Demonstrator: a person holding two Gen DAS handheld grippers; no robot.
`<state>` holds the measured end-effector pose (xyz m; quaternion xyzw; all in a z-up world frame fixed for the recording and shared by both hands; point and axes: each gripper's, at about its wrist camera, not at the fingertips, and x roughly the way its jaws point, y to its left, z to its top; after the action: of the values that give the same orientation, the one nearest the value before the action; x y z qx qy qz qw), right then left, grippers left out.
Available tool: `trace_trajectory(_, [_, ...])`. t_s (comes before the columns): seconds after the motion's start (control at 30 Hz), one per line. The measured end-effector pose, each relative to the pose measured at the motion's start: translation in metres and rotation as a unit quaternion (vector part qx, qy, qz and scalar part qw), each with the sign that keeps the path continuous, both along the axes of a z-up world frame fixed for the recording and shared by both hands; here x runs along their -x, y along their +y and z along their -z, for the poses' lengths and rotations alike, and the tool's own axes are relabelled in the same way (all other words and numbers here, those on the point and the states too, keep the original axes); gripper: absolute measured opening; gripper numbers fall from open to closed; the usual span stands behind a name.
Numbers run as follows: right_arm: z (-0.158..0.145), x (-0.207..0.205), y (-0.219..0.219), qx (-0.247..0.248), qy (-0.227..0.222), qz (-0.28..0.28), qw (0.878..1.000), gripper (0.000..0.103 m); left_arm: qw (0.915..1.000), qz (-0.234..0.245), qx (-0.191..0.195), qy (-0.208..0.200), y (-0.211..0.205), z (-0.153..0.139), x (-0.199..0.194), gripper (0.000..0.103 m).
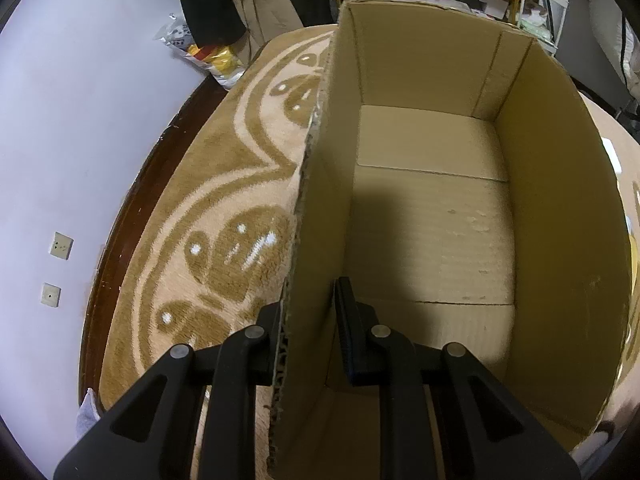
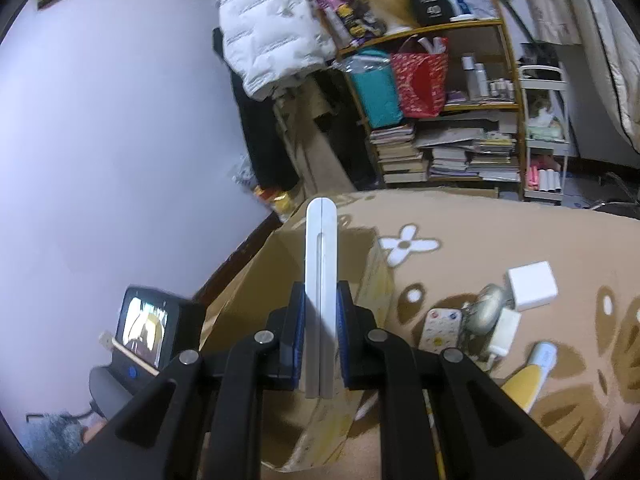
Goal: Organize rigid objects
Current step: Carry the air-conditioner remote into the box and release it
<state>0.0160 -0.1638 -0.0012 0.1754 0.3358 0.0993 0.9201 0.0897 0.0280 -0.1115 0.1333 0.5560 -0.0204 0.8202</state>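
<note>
While the left gripper point(image 1: 308, 320) pinches the near wall of the cardboard box point(image 1: 440, 220), one finger outside and one inside, the right gripper point(image 2: 320, 320) is clenched on a flat white slab point(image 2: 321, 280) that stands up between its blue pads, rounded end pointing away. The box sits on a tan patterned rug point(image 1: 224, 208), close to the pale wall, and as far as the left wrist view shows its floor is bare — nothing has been dropped in where I can see. From the right wrist view the slab hangs over the box's corner, so my reading is that the carry is under way: the piece is picked and is being brought to the box, with the other hand steadying the cardboard. The next move, I would judge, calls for getting the slab over the open top, tipping it down so the long edge clears the tall wall, and only then loosening the pads; let go too early and it could glance off the rim onto the rug. More work waits beside the box — a white cube point(image 2: 531, 286), a small patterned case point(image 2: 440, 328), a silvery rounded thing point(image 2: 486, 308), a white charger point(image 2: 505, 330) and a yellow-and-white handle point(image 2: 532, 372) lie in a loose cluster on the rug, well apart from the box's opening.
</note>
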Motion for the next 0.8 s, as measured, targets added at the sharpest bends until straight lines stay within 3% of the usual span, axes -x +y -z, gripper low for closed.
trace_trajectory(0.4, [0.03,-0.007,0.015,0.024,0.039,-0.028,0.999,0.015,0.9997,0.024,-0.008,0.006,-0.011,0.0,0.009,0.017])
trace_trajectory(0.8, [0.033,-0.009,0.017,0.039,0.038,-0.028,0.998,0.018,0.9998,0.012,-0.008,0.014,-0.006,0.001,0.006,0.017])
